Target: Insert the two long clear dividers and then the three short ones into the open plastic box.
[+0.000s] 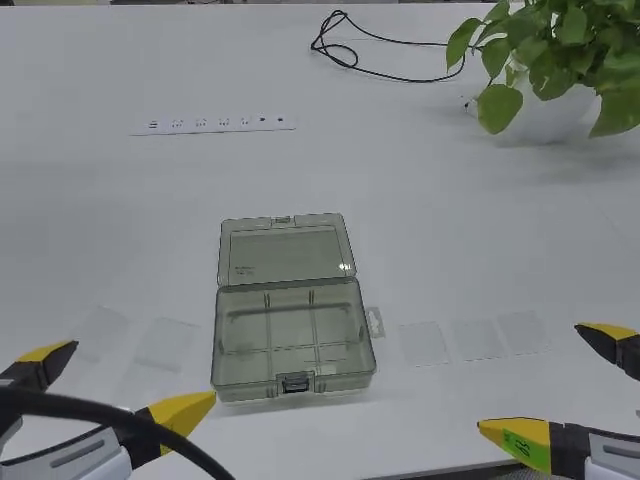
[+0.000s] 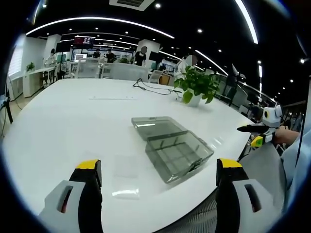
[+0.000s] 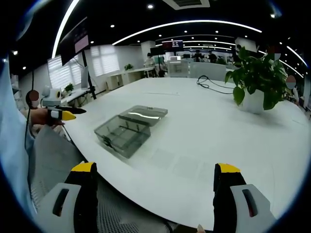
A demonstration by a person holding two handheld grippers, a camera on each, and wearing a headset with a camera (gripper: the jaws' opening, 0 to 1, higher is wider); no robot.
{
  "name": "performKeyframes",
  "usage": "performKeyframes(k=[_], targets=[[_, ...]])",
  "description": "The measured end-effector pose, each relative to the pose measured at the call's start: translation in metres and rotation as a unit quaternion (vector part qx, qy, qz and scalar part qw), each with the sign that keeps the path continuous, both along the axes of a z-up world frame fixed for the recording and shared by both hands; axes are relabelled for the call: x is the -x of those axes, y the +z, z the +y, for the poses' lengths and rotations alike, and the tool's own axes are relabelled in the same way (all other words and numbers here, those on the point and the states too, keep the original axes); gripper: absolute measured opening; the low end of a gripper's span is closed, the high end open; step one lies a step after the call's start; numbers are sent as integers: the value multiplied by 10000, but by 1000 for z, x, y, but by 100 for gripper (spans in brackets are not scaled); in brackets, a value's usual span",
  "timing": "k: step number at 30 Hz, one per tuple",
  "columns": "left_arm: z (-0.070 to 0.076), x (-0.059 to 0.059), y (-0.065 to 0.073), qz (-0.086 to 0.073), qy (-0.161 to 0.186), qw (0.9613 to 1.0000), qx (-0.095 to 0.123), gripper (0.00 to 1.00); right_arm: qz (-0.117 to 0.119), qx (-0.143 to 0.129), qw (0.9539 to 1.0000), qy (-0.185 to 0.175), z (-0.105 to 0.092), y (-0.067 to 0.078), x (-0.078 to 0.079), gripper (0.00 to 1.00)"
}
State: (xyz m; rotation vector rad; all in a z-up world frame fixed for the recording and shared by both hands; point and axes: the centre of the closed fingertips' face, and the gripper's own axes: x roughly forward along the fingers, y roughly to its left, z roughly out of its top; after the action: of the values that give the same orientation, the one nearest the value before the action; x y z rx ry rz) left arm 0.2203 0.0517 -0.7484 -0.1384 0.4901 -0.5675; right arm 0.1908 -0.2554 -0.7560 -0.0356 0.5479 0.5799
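On my head view the open plastic box (image 1: 293, 340) sits in the middle of the white table (image 1: 400, 200), its lid (image 1: 285, 250) laid back on the far side. The two long dividers (image 1: 135, 338) lie flat side by side just left of it, and the three short dividers (image 1: 477, 338) lie in a row just right of it, all on the table and apart from the box. Faint lines cross the box's base; I cannot tell what they are. My left gripper (image 1: 112, 382) hangs at the near left edge and my right gripper (image 1: 558, 382) at the near right, both with fingers spread wide and nothing between them. Far off are a power strip (image 1: 213, 123), a black cable (image 1: 370, 55) and a potted plant (image 1: 545, 50) at the far right. In the left gripper view the yellow-tipped fingers (image 2: 87, 170) stand wide apart over the near table edge, with the long dividers (image 2: 126, 167) just ahead, the box (image 2: 177, 153) beyond them, and the right gripper (image 2: 249, 135) showing at the right. In the right gripper view the fingers (image 3: 227, 168) are likewise wide and hold nothing; the short dividers (image 3: 163, 158) show faintly ahead, the box (image 3: 121, 136) lies to their left, and the left gripper (image 3: 68, 112) is well beyond it.
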Motion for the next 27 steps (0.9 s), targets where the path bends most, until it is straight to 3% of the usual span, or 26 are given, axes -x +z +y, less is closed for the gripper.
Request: performKeyframes(k=[16,22,27], targets=[[5,1,-7,84,35,9999,-80,100,0,28,9997,226,5,5,-10,100],[8,1,-10,110,48,9999,-115,100,29,420,9983,396,5,-2,-5,100],[10,0,-13,191,28,9994,-271,100,60,261,9989,377,9,-3,-2,100]])
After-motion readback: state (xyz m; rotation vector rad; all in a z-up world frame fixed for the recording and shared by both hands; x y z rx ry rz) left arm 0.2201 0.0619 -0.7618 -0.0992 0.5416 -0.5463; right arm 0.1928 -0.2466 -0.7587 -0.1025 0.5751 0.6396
